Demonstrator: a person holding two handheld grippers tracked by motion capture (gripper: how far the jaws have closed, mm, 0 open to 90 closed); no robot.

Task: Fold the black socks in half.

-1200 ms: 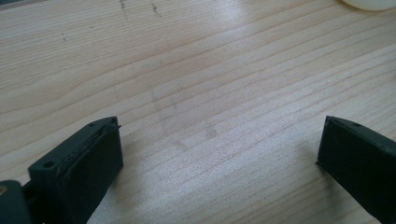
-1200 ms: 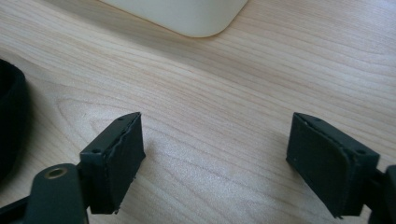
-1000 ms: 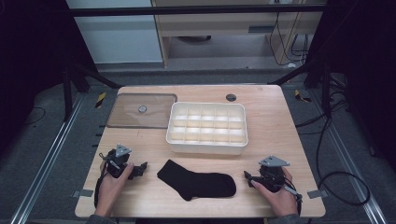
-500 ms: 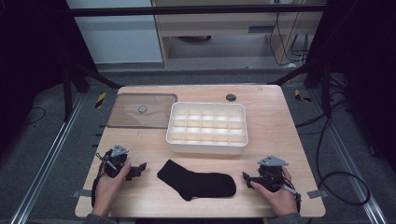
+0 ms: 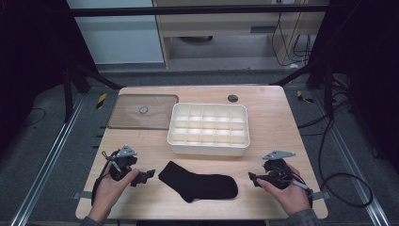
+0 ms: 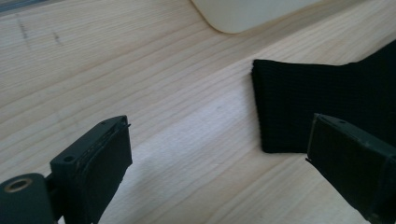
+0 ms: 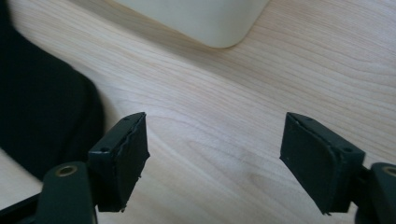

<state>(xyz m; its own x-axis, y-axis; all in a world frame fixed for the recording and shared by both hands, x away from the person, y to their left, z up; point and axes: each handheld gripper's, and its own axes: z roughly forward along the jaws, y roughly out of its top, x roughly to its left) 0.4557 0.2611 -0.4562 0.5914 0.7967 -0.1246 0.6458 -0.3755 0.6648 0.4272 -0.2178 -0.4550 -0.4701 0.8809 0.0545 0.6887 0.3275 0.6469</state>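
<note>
Pale wood formed the table [image 5: 141,141], ringed by dark floor and black frame bars. A black sock [image 5: 200,181] was laid flat near the front edge, midway between both hands, touched by neither. The left gripper [image 5: 147,176] was held just left of the sock's cuff [image 6: 280,107], jaws wide, nothing between them; the rest of the sock was cut off in its own view. The right gripper [image 5: 253,178] was held near the toe, jaws apart after just narrowing somewhat, bare wood between them. A white divided tray [image 5: 208,149] was set behind, a clear lid [image 5: 127,117] to its left. The 2 forearms were cropped.
</note>
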